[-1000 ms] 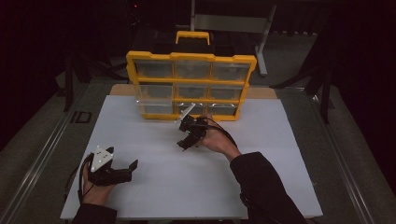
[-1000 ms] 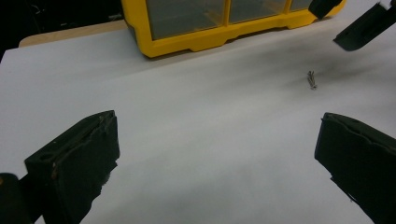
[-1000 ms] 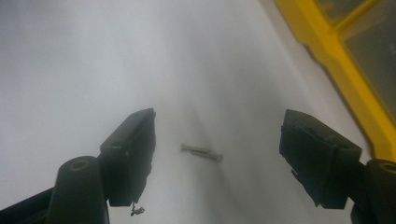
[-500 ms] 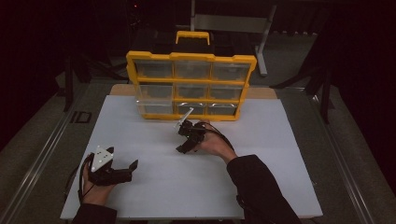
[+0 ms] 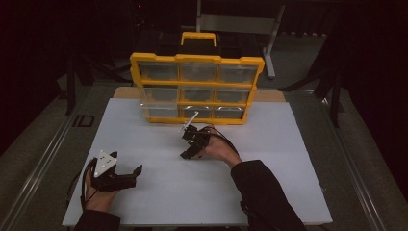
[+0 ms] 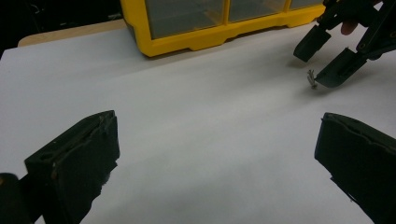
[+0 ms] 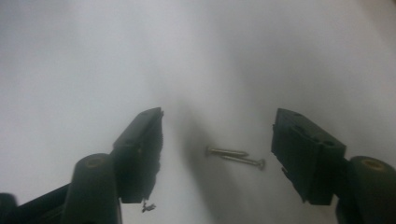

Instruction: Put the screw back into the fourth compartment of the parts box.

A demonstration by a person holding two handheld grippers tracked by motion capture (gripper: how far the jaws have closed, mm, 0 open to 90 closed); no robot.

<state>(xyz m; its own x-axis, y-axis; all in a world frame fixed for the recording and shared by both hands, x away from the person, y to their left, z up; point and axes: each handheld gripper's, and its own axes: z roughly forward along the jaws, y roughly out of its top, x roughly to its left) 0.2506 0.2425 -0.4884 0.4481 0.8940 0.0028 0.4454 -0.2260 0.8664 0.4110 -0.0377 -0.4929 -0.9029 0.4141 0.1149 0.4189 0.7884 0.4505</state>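
Two small screws (image 7: 236, 157) lie side by side on the white sheet (image 5: 192, 192), also visible as a tiny metal glint, the screws (image 6: 311, 78). My right gripper (image 5: 185, 146) points down over them in front of the yellow organizer (image 5: 197, 60). In the right gripper view the right gripper (image 7: 218, 116) is open and its jaws have just been closing; the screws lie between them, untouched. My left gripper (image 5: 136, 175) rests at the sheet's near left. In its own view the left gripper (image 6: 218, 122) stands wide open with nothing between the jaws, and the right gripper (image 6: 322, 63) shows farther off.
The yellow organizer (image 6: 187, 44) with clear drawers stands upright at the back of the sheet, just beyond the right hand. Bare white sheet lies between the two grippers and along the near edge. Dark floor and metal stands surround the table.
The right gripper has sunk a little toward the sheet. The left gripper has kept still.
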